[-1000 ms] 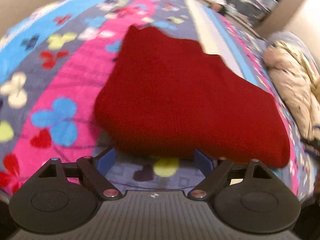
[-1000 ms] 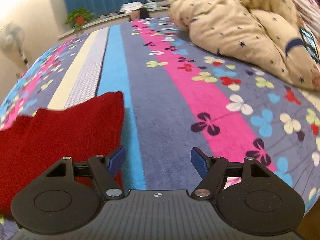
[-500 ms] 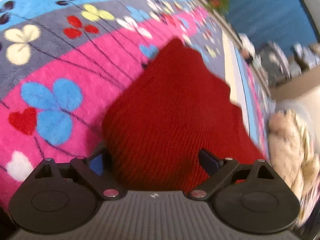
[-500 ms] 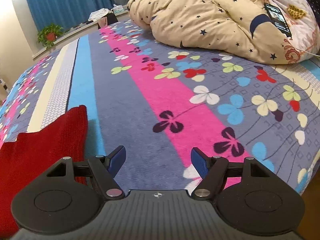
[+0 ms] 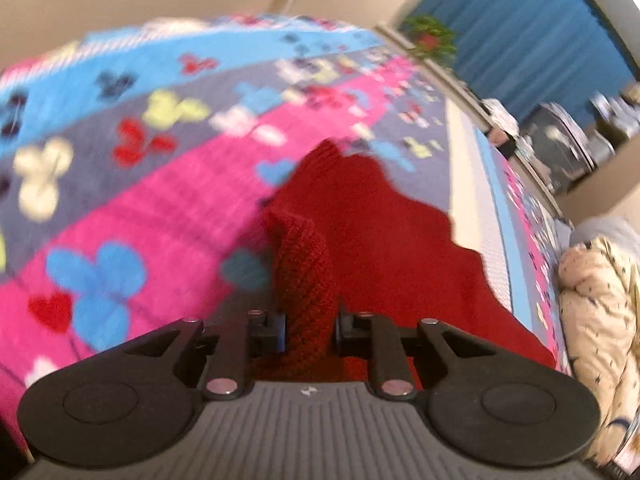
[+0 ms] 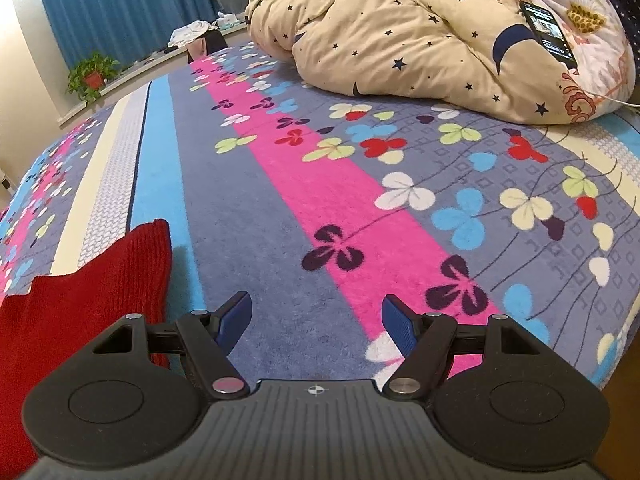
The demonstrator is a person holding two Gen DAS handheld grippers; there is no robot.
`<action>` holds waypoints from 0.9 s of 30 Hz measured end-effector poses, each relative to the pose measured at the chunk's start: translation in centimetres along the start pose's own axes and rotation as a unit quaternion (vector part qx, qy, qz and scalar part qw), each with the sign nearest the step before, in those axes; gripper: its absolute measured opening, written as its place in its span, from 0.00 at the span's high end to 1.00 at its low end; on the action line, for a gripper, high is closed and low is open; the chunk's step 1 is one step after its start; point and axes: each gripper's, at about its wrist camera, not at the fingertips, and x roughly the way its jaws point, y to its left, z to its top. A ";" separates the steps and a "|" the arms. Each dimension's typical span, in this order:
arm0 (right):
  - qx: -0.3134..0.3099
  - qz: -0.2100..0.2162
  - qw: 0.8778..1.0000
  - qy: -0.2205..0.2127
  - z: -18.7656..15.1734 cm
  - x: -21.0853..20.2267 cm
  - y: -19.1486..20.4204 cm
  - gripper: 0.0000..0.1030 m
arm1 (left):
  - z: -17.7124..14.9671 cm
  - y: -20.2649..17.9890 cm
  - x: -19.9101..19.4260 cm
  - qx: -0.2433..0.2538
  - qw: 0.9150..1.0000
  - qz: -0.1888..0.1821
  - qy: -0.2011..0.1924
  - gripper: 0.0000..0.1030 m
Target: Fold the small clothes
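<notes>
A red knitted garment [image 5: 372, 240] lies on the flower-patterned bedspread [image 5: 140, 208]. My left gripper [image 5: 310, 326] is shut on its near edge, and the pinched fold rises up between the fingers. In the right wrist view the same red garment [image 6: 80, 300] shows at the lower left, its corner beside the left finger. My right gripper [image 6: 316, 320] is open and empty, just above the bedspread [image 6: 340, 200], to the right of the garment.
A crumpled cream duvet with stars [image 6: 420, 32] lies at the far right of the bed, with a phone [image 6: 550, 34] on it. A potted plant [image 6: 92, 76] and blue curtains [image 6: 120, 4] stand beyond the bed. The bed's edge drops off at the right [image 6: 616, 360].
My left gripper has closed on the garment's near edge and lifted a fold of it. My right gripper has drifted right, away from the garment, staying open.
</notes>
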 end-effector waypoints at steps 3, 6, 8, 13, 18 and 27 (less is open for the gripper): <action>0.010 -0.006 1.000 -0.009 0.2 -0.2 -0.3 0.29 | 0.2 -5.5 -2.6 0.089 0.994 -0.007 -0.056 0.80; 0.024 -0.022 0.999 -0.030 0.5 -0.8 -0.8 0.29 | -2.1 -13.7 -4.9 0.226 0.965 -0.044 -0.127 0.81; 0.029 -0.038 0.998 -0.047 0.7 -1.2 -1.0 0.29 | -5.3 -19.1 -5.4 0.308 0.937 -0.091 -0.135 0.81; 0.045 -0.071 0.992 -0.097 1.1 -2.3 -2.0 0.29 | -15.9 -27.0 -2.8 0.427 0.883 -0.177 -0.084 0.81; 0.075 -0.073 0.987 -0.119 1.2 -2.8 -3.3 0.29 | -24.8 -29.0 3.3 0.518 0.835 -0.179 0.053 0.62; 0.044 0.092 0.992 -0.079 0.9 -1.9 -0.5 0.28 | -18.4 -24.7 -4.1 0.476 0.834 -0.280 0.003 0.20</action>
